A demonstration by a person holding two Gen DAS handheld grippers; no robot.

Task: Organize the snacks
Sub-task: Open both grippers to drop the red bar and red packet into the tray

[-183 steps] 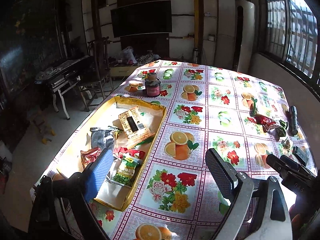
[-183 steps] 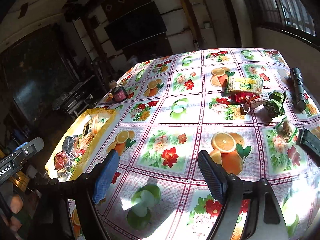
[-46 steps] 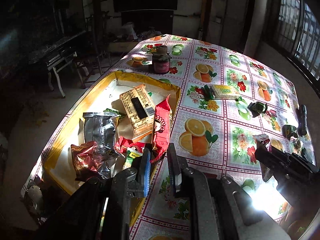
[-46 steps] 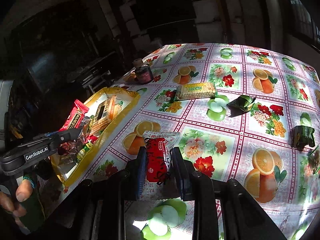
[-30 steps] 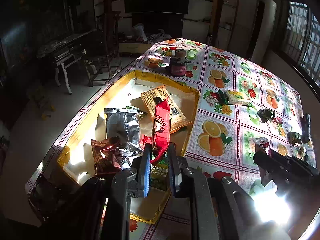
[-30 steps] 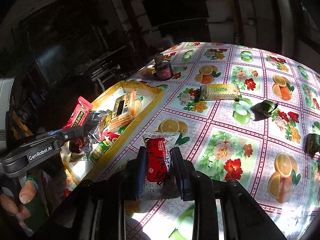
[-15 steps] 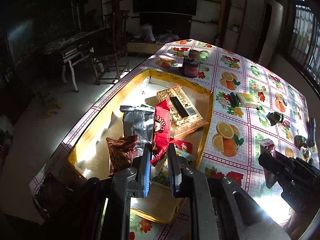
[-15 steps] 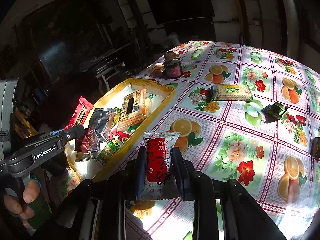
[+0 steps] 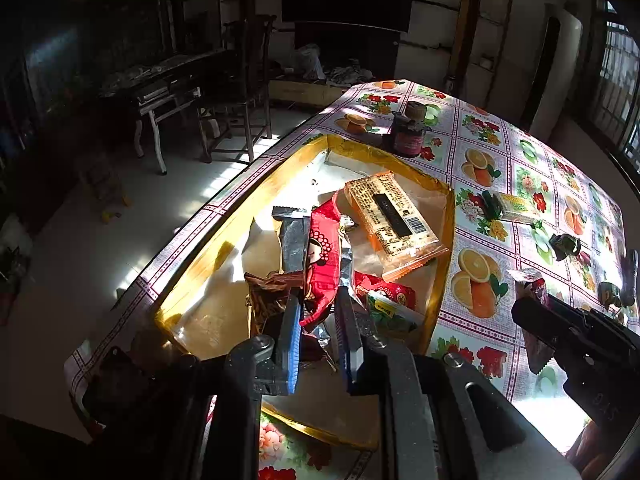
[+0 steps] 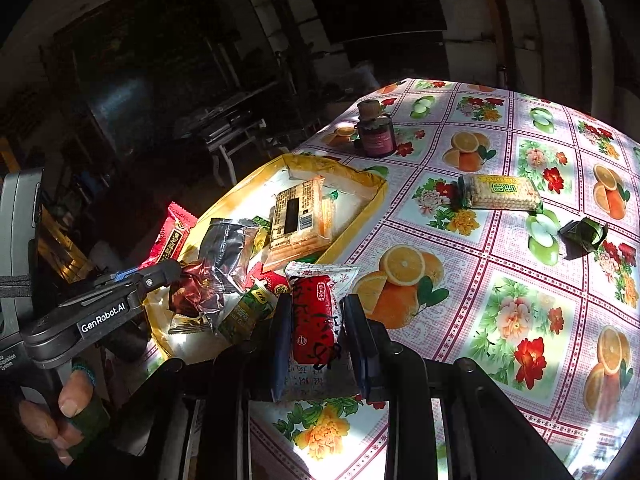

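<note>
My left gripper [image 9: 318, 312] is shut on a red snack packet [image 9: 322, 264] and holds it above the yellow tray [image 9: 188, 280], which holds an orange biscuit pack [image 9: 394, 216], a silver pouch [image 9: 294, 244] and other snacks. My right gripper [image 10: 316, 316] is shut on a white-and-red snack packet [image 10: 314, 304] over the table by the tray's near right rim [image 10: 360, 220]. The left gripper [image 10: 120, 296] with its red packet [image 10: 172, 236] shows in the right wrist view.
On the flowered tablecloth [image 10: 500, 280] lie a yellow cracker pack [image 10: 500, 194], a green-wrapped snack [image 10: 582, 234] and a dark jar [image 10: 374, 132]. A black torch [image 9: 630, 276] lies at the right edge. Chairs and a bench [image 9: 168, 92] stand beyond the table's left edge.
Both grippers, each shut on its packet, have moved left toward the tray. The left one now hangs over the tray's middle; the right one is nearer its rim.
</note>
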